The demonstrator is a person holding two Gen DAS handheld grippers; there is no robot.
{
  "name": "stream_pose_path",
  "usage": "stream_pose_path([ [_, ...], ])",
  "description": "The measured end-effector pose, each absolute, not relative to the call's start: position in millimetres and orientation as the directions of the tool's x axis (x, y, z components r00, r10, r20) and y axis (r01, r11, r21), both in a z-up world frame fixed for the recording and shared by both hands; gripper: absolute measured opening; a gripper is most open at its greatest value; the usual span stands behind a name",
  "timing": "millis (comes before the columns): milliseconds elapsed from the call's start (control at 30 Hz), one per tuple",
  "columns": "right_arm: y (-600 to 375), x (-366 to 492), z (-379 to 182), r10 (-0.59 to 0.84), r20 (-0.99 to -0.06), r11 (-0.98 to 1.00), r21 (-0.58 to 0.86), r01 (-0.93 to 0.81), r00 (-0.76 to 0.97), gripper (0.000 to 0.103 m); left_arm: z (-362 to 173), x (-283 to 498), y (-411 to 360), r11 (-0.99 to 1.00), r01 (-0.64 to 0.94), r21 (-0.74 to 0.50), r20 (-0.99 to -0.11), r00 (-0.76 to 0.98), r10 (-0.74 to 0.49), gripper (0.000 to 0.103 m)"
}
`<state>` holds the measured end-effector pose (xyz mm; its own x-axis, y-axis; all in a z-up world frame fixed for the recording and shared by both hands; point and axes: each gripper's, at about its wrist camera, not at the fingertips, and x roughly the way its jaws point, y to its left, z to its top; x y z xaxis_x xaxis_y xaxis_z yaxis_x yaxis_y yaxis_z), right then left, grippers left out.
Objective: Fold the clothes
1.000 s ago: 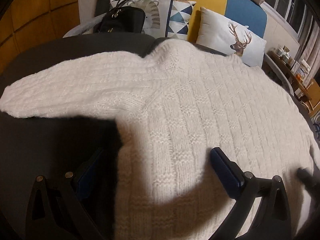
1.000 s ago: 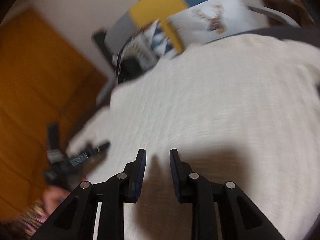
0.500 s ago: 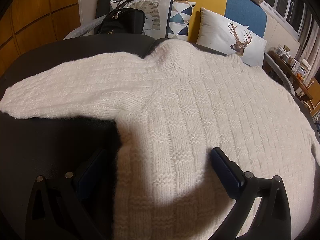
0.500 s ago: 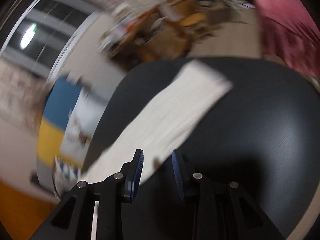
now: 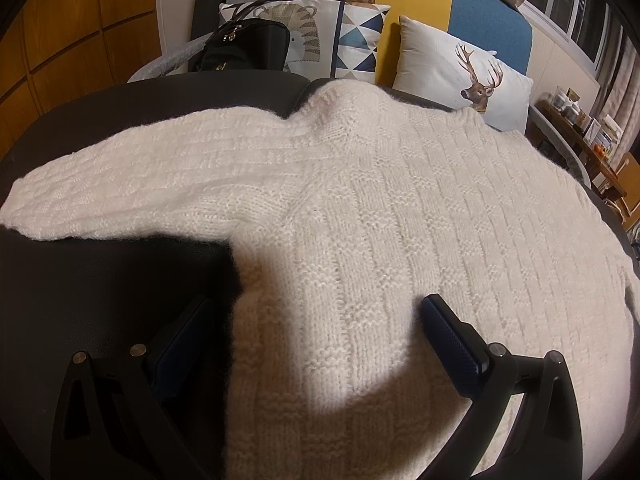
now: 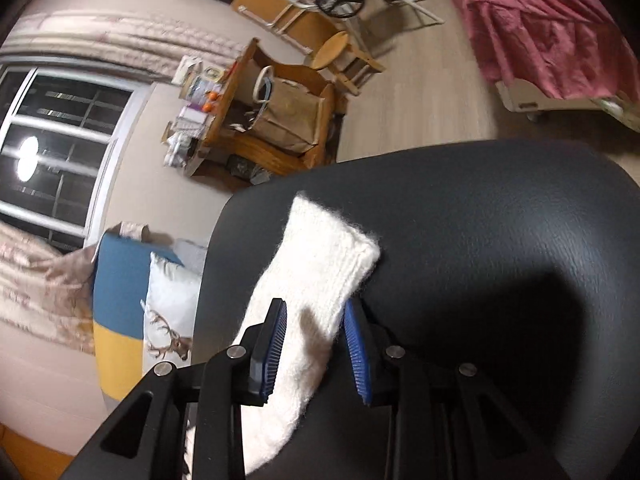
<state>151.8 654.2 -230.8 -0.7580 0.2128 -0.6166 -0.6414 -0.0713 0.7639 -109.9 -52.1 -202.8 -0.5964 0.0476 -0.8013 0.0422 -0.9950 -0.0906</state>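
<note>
I'm working in a home, a lived-in bedroom or living room. Printed throw pillows (image 5: 464, 76) and a black handbag (image 5: 244, 52) sit past the far edge of the dark table (image 6: 500, 216); pink-covered bed (image 6: 548, 28), cluttered wooden shelf (image 6: 276, 128), curtained window (image 6: 60, 152), wood floor.

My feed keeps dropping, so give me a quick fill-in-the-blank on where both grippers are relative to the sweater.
1. The white knit sweater lies spread on a ____ table.
2. The right gripper straddles the end of a ____.
3. The left gripper has its jaws wide ____.
4. The cushion behind the sweater shows a ____.

Missing: black; sleeve; open; deer
</note>
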Motion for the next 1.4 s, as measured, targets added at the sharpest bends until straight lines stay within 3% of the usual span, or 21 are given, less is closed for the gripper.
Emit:
stream_pose_path([
  [333,651.4,140.4,-221.7,0.223,-0.703,-0.108,0.67,-0.734,-0.675,0.03,-203.1,-108.8,-52.3,-0.995,0.039,-0.091,-0.799,-0.599,0.05,0.103],
  [900,651.0,130.7,-219.7,0.252,-0.708,-0.151,0.645,-0.749,-0.66,0.028,-201.9,-108.5,-46.5,-0.998,0.037,-0.048,-0.795,-0.606,0.016,0.103],
  [967,651.1,129.1,-219.0,0.255,-0.715,-0.164,0.631,-0.758,-0.651,0.025,-202.2,-109.0,-47.4,-0.998,0.036,-0.052,-0.796,-0.605,0.019,0.103],
  [1033,652.6,128.8,-219.9,0.254,-0.719,-0.178,0.623,-0.762,-0.647,0.012,-202.4,-109.2,-47.9,-0.998,0.036,-0.054,-0.796,-0.605,0.021,0.103],
  [1100,655.0,129.9,-222.2,0.25,-0.714,-0.189,0.626,-0.756,-0.654,0.007,-202.2,-109.2,-47.5,-0.998,0.036,-0.05,-0.795,-0.606,0.018,0.103],
  [1400,639.0,111.1,-183.4,0.246,-0.646,-0.332,0.644,-0.689,-0.723,0.006,-203.1,-108.5,-47.3,-0.998,0.036,-0.052,-0.795,-0.607,0.019,0.103],
])
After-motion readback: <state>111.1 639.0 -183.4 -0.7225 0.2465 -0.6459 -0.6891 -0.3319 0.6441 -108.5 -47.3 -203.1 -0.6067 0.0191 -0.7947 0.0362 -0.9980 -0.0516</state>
